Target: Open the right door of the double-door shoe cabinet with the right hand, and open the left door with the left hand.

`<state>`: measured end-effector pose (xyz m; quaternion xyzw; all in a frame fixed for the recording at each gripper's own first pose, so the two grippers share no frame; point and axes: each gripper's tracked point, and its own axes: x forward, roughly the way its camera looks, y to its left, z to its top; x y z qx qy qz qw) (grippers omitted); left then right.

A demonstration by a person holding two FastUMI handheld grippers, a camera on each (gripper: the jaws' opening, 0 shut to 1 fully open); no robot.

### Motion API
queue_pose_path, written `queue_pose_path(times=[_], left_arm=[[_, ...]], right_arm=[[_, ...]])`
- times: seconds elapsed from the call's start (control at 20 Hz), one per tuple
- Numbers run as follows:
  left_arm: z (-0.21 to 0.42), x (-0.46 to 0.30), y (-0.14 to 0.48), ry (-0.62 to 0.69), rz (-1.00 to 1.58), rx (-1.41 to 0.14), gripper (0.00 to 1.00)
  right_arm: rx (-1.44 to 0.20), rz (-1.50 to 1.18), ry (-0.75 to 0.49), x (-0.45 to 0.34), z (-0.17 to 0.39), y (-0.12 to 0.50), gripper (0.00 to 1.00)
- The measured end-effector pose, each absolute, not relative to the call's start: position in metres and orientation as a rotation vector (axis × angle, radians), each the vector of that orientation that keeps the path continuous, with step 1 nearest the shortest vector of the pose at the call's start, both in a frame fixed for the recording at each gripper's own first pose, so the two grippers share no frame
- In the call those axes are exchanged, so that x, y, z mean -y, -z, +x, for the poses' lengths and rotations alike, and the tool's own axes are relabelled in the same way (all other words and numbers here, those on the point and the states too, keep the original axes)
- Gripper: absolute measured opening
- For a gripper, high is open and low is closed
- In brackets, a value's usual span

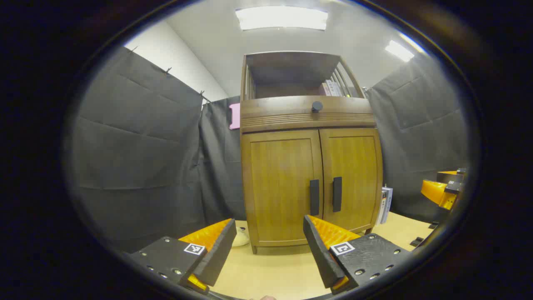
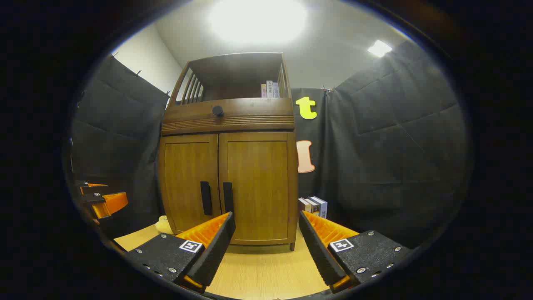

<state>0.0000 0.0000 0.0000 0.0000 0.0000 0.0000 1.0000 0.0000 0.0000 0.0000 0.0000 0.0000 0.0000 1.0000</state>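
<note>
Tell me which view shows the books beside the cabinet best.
The right gripper view: the books stand upright right of the cabinet, with several spines visible. In the left gripper view, the books are a narrow sliver at the cabinet's edge.

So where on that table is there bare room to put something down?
The table is bare in front of the cabinet, between it and the hand-held grippers. It is tighter beside the cabinet: books stand on one side, a pale object sits on the other.
</note>
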Motion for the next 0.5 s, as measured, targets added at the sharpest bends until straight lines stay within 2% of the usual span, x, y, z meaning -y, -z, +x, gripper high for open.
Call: queue_pose_path(times=[0.1,0.15,0.25,0.5], left_arm=[[0.0,0.0,-0.001,-0.001,0.007,0.001,0.89],[0.0,0.0,-0.001,-0.001,0.008,0.006,0.95],[-0.001,0.0,-0.001,-0.001,0.006,0.005,0.92],[-0.001,-0.001,-0.001,-0.009,-0.002,0.001,0.95]], right_arm=[[0.003,-0.004,-0.002,-0.004,0.001,-0.001,0.95],[0.004,-0.006,-0.006,-0.005,0.001,-0.001,0.95],[0.003,-0.009,-0.015,-0.009,0.002,0.0,0.95],[0.009,-0.014,-0.024,-0.014,0.0,-0.001,0.95]])
